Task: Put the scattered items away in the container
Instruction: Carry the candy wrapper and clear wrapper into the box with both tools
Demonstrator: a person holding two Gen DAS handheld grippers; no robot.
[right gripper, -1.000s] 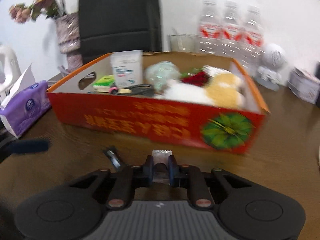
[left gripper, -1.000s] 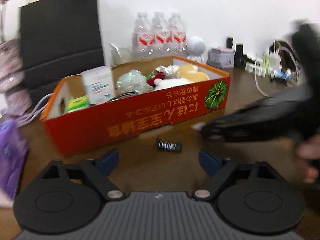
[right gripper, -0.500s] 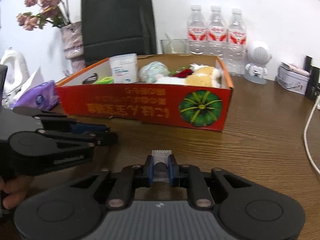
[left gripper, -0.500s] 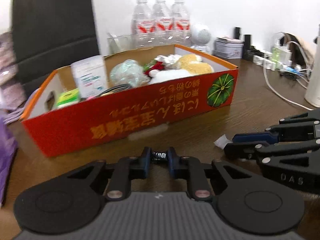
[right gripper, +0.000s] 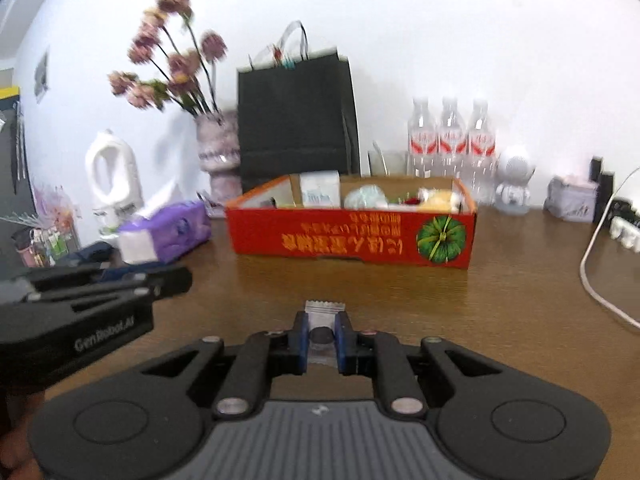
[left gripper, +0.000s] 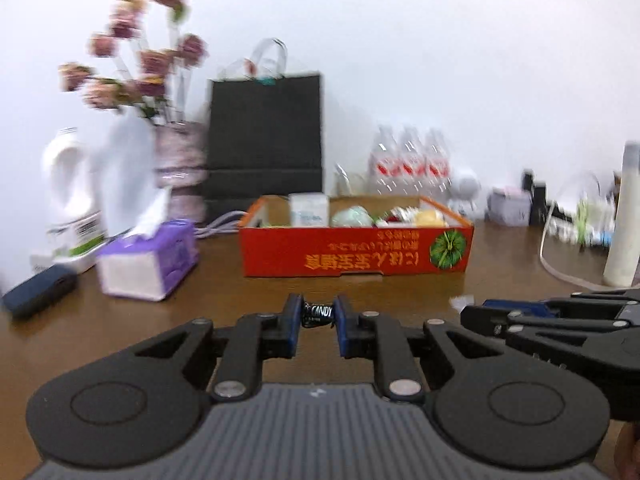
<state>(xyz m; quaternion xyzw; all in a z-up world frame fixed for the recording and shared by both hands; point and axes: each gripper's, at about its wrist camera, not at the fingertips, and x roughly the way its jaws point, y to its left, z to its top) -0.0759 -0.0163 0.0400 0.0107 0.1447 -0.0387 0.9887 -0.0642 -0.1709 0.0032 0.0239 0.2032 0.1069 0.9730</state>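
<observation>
My left gripper (left gripper: 317, 316) is shut on a small black candy (left gripper: 317, 314) with white lettering, held above the brown table. My right gripper (right gripper: 322, 330) is shut on a clear sachet (right gripper: 323, 312) with a dark round piece inside; its crimped end sticks out past the fingertips. The orange cardboard box (left gripper: 356, 254) (right gripper: 352, 240) stands farther back on the table, well beyond both grippers, filled with several items. In the left wrist view the right gripper (left gripper: 472, 314) shows at the right; in the right wrist view the left gripper (right gripper: 176, 280) shows at the left.
A purple tissue pack (left gripper: 148, 260) and a white jug (left gripper: 68, 200) stand left of the box. Behind it are a black paper bag (left gripper: 266, 140), a flower vase (right gripper: 218, 148) and three water bottles (right gripper: 450, 140). A white cable (right gripper: 596, 272) lies at the right.
The left gripper closed on the black candy and lifted it. Both grippers pulled back from the box, which now looks smaller and farther away. The right gripper kept its sachet.
</observation>
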